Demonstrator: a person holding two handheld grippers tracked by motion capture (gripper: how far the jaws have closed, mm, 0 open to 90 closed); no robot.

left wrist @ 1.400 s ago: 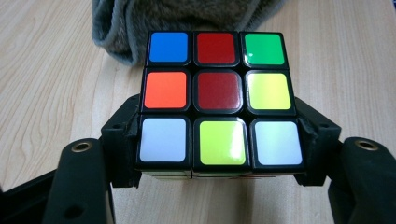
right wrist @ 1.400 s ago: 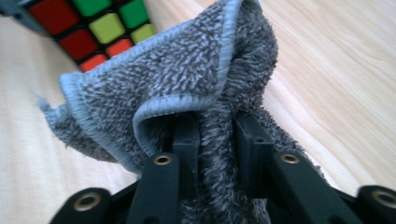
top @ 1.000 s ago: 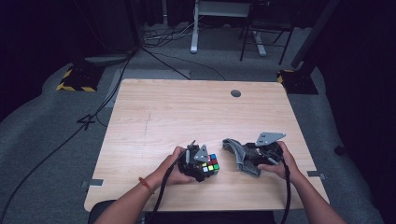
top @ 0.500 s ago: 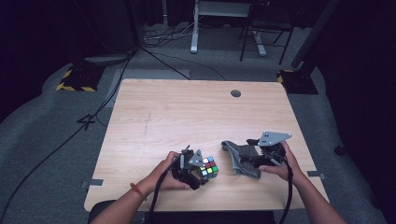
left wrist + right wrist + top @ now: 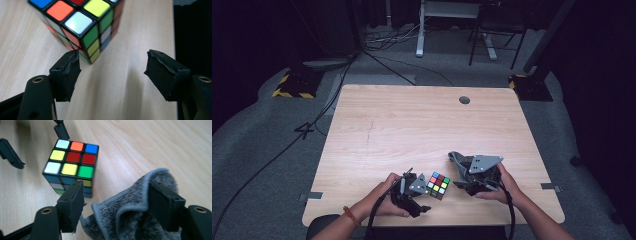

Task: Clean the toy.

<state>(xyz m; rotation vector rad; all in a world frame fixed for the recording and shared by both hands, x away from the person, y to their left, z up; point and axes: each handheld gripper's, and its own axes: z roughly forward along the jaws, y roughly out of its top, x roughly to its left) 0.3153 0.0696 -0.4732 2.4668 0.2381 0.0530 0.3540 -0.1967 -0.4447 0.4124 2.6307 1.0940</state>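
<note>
While the puzzle cube (image 5: 438, 185) sits flat on the wooden tabletop (image 5: 412, 125) near its near edge, the two hand-held grippers flank it. Left gripper (image 5: 421, 196) lies just left of the cube, held low in the person's left hand (image 5: 384, 200); in the left gripper view its jaws stand apart with bare wood between them, one pad (image 5: 68, 72) close by the cube's (image 5: 83, 27) near bottom corner, contact not certain. Those jaws have just been closing a little, nothing between them. Right gripper (image 5: 458, 172) rests to the right of the cube, held in the right hand (image 5: 504, 187), a grey three-cornered plate on top. In the right gripper view its jaws gape wide and have just been opening; a grey fleecy cloth (image 5: 132, 205) bunches between them and against the right-hand pad, the left pad clear of it, so no firm grip shows. Cube's (image 5: 72, 167) top face there: white, orange, blue; yellow, red, red; white, yellow, green. Far on the tabletop, a round cable hole (image 5: 464, 100).
</note>
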